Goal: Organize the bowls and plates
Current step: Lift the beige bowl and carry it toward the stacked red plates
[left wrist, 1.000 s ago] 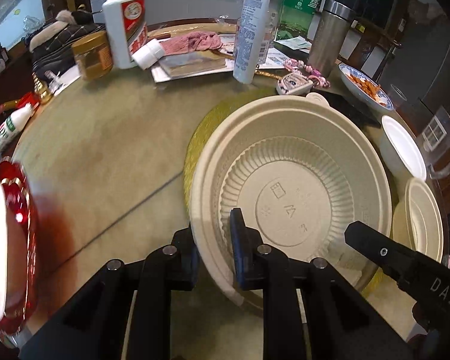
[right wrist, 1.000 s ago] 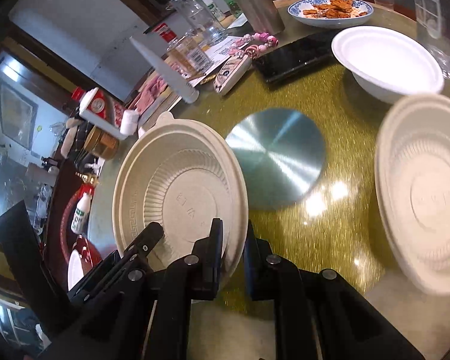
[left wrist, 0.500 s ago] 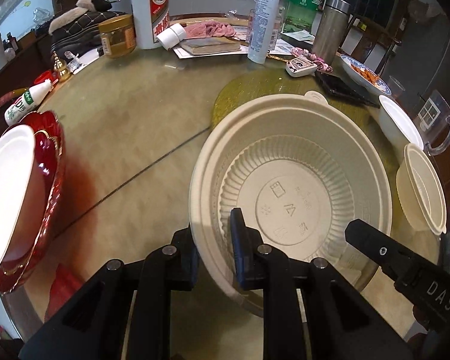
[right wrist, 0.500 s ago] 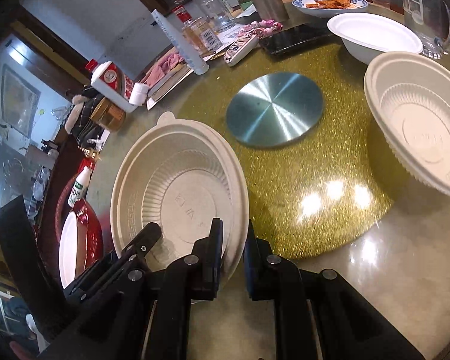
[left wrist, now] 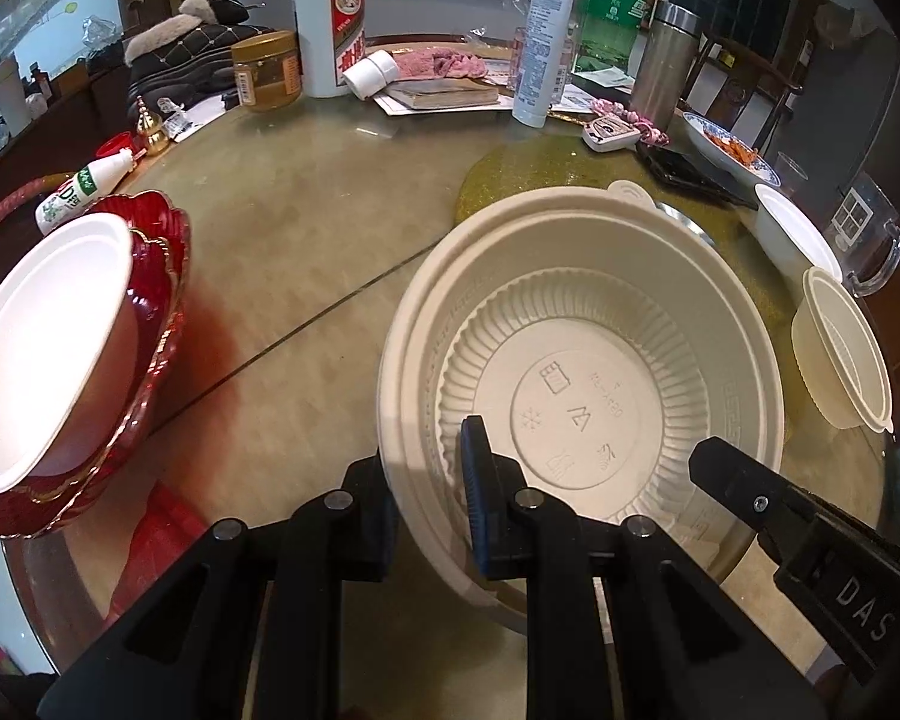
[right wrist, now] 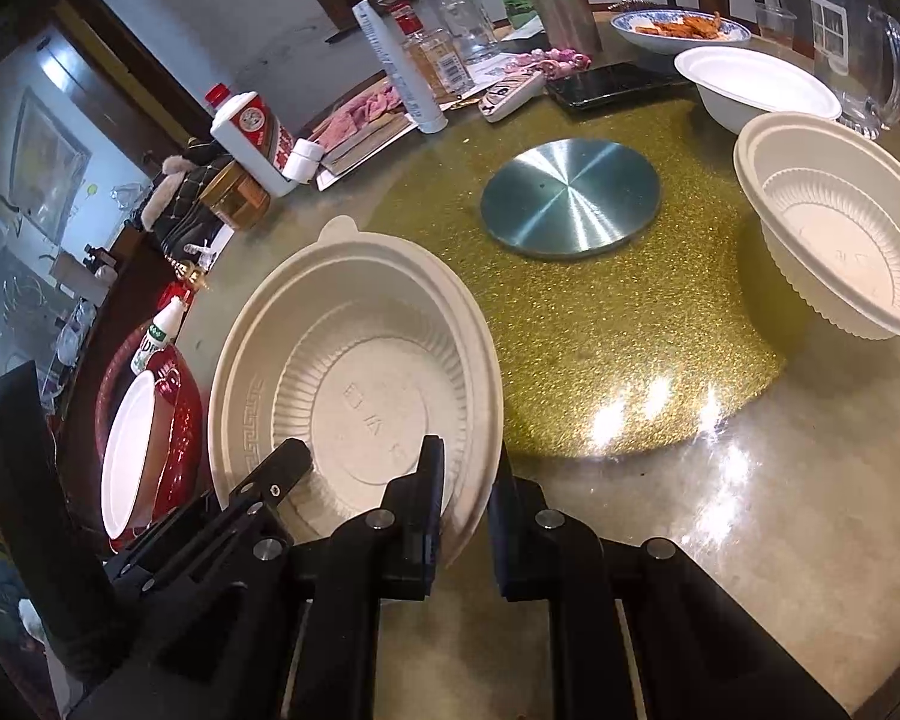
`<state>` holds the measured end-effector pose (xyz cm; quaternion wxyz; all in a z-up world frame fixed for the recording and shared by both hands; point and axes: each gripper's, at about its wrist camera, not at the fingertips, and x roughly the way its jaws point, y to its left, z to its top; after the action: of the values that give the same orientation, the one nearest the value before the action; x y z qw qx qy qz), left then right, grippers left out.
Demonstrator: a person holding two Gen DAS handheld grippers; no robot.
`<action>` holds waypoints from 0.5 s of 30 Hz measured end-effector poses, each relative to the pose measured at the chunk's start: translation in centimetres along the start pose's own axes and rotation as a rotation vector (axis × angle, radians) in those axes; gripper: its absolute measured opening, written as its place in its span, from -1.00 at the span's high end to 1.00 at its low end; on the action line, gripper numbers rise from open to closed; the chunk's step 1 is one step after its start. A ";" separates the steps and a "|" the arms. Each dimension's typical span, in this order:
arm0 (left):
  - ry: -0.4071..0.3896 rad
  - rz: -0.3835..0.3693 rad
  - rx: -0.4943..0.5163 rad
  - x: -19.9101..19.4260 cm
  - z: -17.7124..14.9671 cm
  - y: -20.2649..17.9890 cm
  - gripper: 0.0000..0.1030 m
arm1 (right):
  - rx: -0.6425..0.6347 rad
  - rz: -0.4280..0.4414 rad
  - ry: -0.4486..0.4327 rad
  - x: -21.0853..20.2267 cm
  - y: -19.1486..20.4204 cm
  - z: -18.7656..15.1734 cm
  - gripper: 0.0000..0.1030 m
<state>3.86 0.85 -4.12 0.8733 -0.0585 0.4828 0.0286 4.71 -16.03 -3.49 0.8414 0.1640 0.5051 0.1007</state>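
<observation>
- My left gripper (left wrist: pixel 426 492) is pinched onto the near rim of the big beige bowl (left wrist: pixel 582 360), one finger outside the wall and one inside.
- My right gripper (right wrist: pixel 465 510) is clamped on the same bowl's rim from the other side, so both tools carry it together, raised above the table (left wrist: pixel 306 240); how high, I cannot tell.
- I judge this bowl light and thin, a moulded disposable with a ribbed wall. It will likely flex if I squeeze hard, so the stiffer rolled rim is the place to hold, not the wall.
- The surface looks matte and should not slip much, but a one-sided grip would let it droop.
- Off to my left, a white bowl (left wrist: pixel 42 336) sits tilted in a red dish (left wrist: pixel 162 312) at the table's edge.
- On my right, a smaller beige bowl (right wrist: pixel 840 234) rests on the gold glitter mat (right wrist: pixel 600 324), near the metal disc (right wrist: pixel 570 198).
- Beyond it stands another white bowl (right wrist: pixel 756 90), just beside a glass jug (right wrist: pixel 858 42).
- Farthest back are bottles, a jar and papers.
</observation>
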 end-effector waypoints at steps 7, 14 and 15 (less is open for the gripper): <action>-0.011 0.004 -0.006 -0.7 -0.4 0.6 0.68 | -0.020 0.005 -0.009 -0.5 0.6 -0.6 0.75; -0.020 0.011 -0.009 -1.3 -0.6 0.8 0.68 | -0.031 0.010 -0.016 -0.8 1.1 -0.8 0.75; -0.020 0.011 -0.010 -1.4 -0.5 0.8 0.68 | -0.033 0.011 -0.017 -0.9 1.2 -0.9 0.75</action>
<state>2.60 1.62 -3.32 0.8777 -0.0598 0.4741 0.0362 3.53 -15.10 -2.68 0.8476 0.1535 0.4953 0.1123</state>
